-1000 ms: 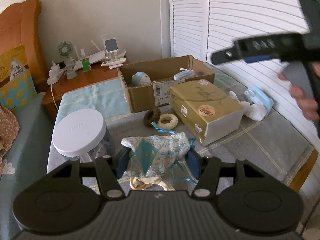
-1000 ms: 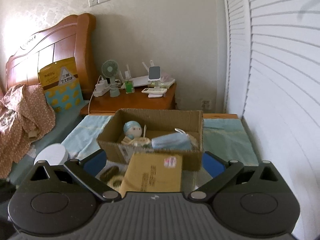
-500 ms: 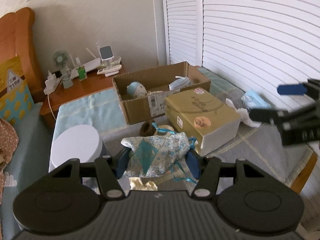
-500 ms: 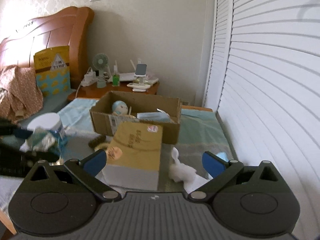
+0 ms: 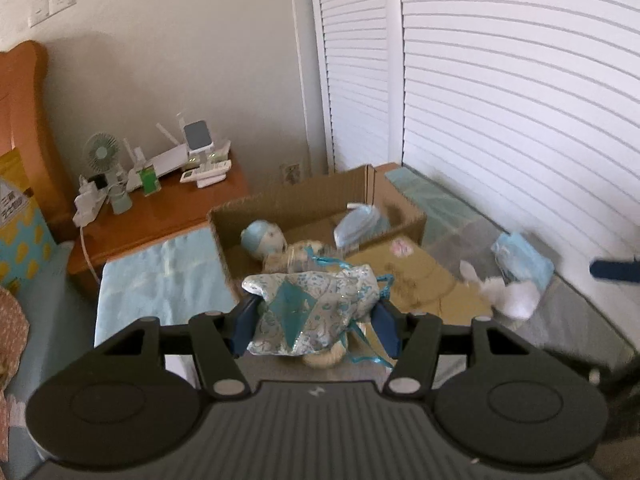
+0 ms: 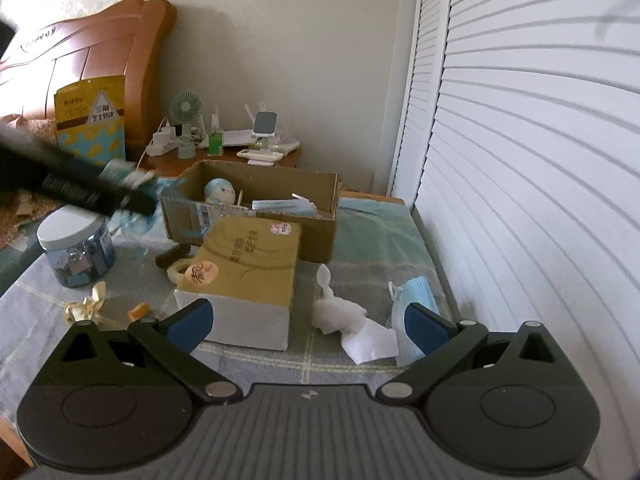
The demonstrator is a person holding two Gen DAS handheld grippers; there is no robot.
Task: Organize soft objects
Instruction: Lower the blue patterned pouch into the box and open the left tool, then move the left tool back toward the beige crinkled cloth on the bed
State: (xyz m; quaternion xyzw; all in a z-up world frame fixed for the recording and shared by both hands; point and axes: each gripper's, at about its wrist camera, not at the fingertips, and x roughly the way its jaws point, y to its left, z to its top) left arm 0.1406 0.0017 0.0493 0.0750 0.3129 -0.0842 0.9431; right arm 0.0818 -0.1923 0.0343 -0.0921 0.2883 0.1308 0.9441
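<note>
My left gripper (image 5: pixel 315 330) is shut on a blue-and-white patterned fabric pouch (image 5: pixel 308 308) and holds it in the air just in front of the open cardboard box (image 5: pixel 296 204). Inside the box lie a small doll with a blue cap (image 5: pixel 264 240) and a blue face mask (image 5: pixel 360 224). In the right wrist view my right gripper (image 6: pixel 308 322) stands open low over the cloth, with nothing between its fingers. A crumpled white tissue (image 6: pixel 344 312) and a blue mask pack (image 6: pixel 416 300) lie just ahead of it. The left gripper (image 6: pixel 80 192) shows there as a dark blur at the left.
A tan tissue box (image 6: pixel 248 264) lies in front of the cardboard box (image 6: pixel 256 184). A white-lidded jar (image 6: pixel 76 248), two hair rings (image 6: pixel 178 262) and paper scraps (image 6: pixel 86 306) sit at the left. White louvred doors (image 6: pixel 520 160) close off the right side, and a wooden bedside table (image 5: pixel 160 216) stands behind.
My left gripper has carried the pouch up and forward to the cardboard box. My right gripper has swung away from the box and down toward the tissue and mask pack.
</note>
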